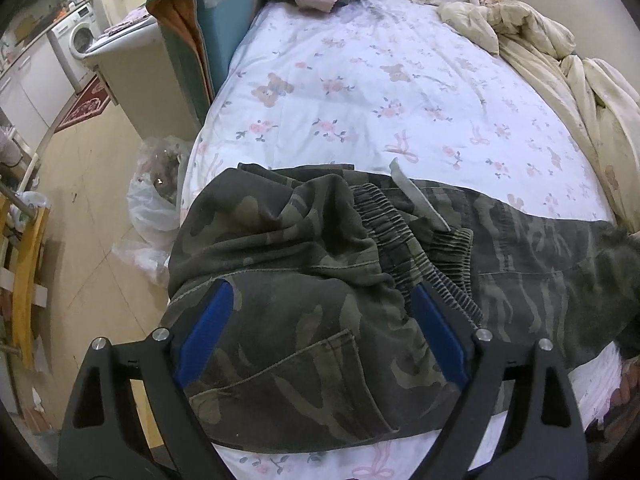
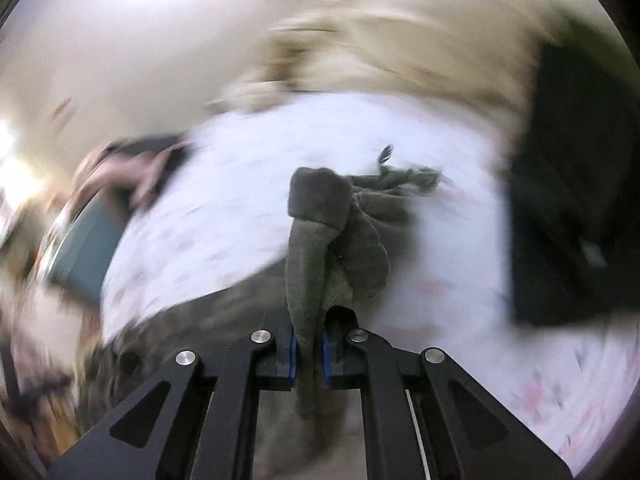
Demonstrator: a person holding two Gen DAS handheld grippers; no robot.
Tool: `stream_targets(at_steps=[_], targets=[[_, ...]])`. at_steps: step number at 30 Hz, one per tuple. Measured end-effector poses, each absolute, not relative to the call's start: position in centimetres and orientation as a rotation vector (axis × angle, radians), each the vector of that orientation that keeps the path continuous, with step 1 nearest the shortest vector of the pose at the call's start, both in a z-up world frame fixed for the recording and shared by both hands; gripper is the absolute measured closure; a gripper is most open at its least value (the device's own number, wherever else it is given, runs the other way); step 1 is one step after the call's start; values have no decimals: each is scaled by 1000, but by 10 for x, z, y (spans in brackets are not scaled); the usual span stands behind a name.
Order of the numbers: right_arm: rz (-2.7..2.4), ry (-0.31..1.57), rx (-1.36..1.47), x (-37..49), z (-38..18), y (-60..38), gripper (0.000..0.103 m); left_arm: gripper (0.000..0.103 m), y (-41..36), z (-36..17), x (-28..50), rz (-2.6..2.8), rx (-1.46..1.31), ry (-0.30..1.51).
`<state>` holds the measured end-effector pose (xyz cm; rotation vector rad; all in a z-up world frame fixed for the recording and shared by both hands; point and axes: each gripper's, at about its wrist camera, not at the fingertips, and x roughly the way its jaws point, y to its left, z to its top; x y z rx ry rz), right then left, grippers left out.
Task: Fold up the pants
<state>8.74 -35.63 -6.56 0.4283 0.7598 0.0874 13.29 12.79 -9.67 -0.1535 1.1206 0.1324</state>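
Camouflage pants (image 1: 320, 292) lie bunched across the near edge of the bed, elastic waistband (image 1: 396, 240) rumpled in the middle, a leg running off to the right. My left gripper (image 1: 320, 320) is open, its blue pads (image 1: 204, 332) spread wide just above the pants' seat and pocket. In the blurred right wrist view, my right gripper (image 2: 308, 344) is shut on a bunched end of the pants (image 2: 332, 232), lifted above the sheet.
The bed has a white floral sheet (image 1: 380, 92). A cream duvet (image 1: 560, 64) is heaped along the right side. A teal board (image 1: 224, 28) leans at the bed's left, with a plastic bag (image 1: 156, 200) on the floor. A dark object (image 2: 572, 200) stands right.
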Motion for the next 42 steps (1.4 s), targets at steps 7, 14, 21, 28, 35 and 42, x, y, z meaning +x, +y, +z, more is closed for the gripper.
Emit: stream_targets(at_steps=[7,14,21,28,35,42], targets=[[520,836,43,73,-71,-195,95,14,134,-98,133,135,-153,1121],[605,1029,-171,50,-153,-103,84,14,143,-102,127,136,-164,1138],[760,1122,-240,34,-142,-81,49,14,147,-101,125,117,-194,1152],[590,1060,91,52,-99,-163,50,14,103,-98,131,17,-143,1158],[110,1058,553,80,-127,-280,49,14,-33,-109,162,-194,44,1234],[3,1087,629,78,-141,-322,49,14,-141,-164,204,-230,245,1291]])
